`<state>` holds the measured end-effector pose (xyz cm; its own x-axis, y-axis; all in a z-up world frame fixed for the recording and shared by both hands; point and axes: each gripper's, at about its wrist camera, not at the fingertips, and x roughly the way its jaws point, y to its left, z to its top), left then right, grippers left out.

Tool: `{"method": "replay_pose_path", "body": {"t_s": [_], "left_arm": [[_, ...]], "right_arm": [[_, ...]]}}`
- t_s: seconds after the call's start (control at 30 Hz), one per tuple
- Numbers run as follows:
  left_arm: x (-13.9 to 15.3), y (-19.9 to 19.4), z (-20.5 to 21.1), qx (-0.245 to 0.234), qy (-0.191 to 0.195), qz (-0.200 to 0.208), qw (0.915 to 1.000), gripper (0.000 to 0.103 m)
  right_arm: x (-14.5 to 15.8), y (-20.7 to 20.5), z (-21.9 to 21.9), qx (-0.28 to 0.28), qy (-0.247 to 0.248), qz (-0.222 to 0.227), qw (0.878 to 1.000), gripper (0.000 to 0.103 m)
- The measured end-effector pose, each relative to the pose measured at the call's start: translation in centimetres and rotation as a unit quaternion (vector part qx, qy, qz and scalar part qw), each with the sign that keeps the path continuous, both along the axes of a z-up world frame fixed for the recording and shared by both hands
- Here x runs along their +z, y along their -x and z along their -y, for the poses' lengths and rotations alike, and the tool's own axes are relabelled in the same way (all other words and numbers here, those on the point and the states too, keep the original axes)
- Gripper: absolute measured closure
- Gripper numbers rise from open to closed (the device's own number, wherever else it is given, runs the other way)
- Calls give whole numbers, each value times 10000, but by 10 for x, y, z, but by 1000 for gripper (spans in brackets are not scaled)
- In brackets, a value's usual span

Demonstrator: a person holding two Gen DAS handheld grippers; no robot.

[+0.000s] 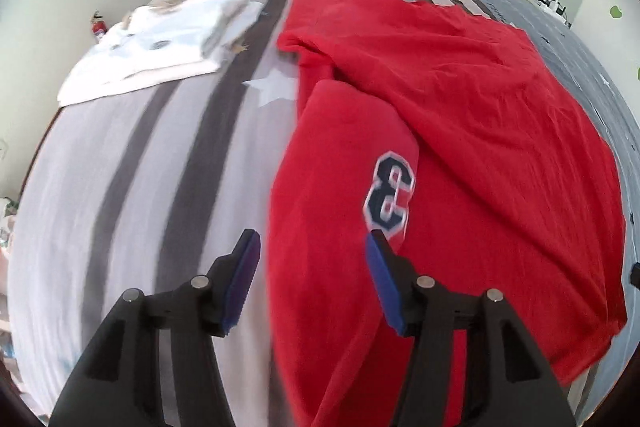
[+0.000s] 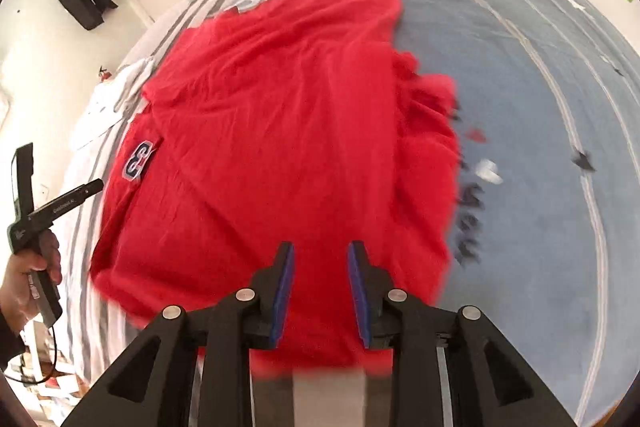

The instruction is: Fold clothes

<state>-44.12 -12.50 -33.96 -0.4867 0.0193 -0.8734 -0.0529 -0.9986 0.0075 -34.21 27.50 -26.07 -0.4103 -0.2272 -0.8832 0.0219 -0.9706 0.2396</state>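
Your left gripper hangs spread and empty over the near sleeve, its number patch just beyond the right finger. The red shirt lies flat on the striped bed, long axis running away from you. Your right gripper, also parted, hovers at the near hem. Folded white garment lies far left.

One red shirt lay ahead of two grippers, left and right; one folded white stack sat far left; one bed.
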Motion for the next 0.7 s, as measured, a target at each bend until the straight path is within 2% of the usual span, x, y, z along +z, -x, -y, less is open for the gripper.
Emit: {"method": "replay_pose_path", "body": {"t_s": [0.1,0.17,0.2,0.23,0.33,0.47,0.6,0.67,0.7], "left_arm": [[-11,10,-10,-395,95,-61,9992,51],[-23,14,-16,-624,140,99,9979,54],[-29,17,-18,-714,138,209,9971,79],[-33,18,-17,-744,156,255,9968,88],[-28,17,-4,-712,7,160,9973,99],[-2,7,35,-284,-405,-21,9988,99],[26,-14,98,365,-922,-162,9949,98],[26,-27,129,703,-952,-98,9929,95],[23,-32,144,919,-800,-64,9925,95]], "right_arm": [[-11,23,17,91,28,-112,9999,78],[-18,35,28,132,146,-140,9997,78],[-22,41,33,164,172,-142,9996,78],[-25,47,39,199,188,-142,9995,78],[-35,60,56,337,267,-106,9990,78],[-47,66,75,564,199,23,9982,78],[-57,66,80,594,35,171,9981,78],[-63,66,80,563,-36,243,9981,78],[-64,66,79,555,-47,248,9981,78]]}}
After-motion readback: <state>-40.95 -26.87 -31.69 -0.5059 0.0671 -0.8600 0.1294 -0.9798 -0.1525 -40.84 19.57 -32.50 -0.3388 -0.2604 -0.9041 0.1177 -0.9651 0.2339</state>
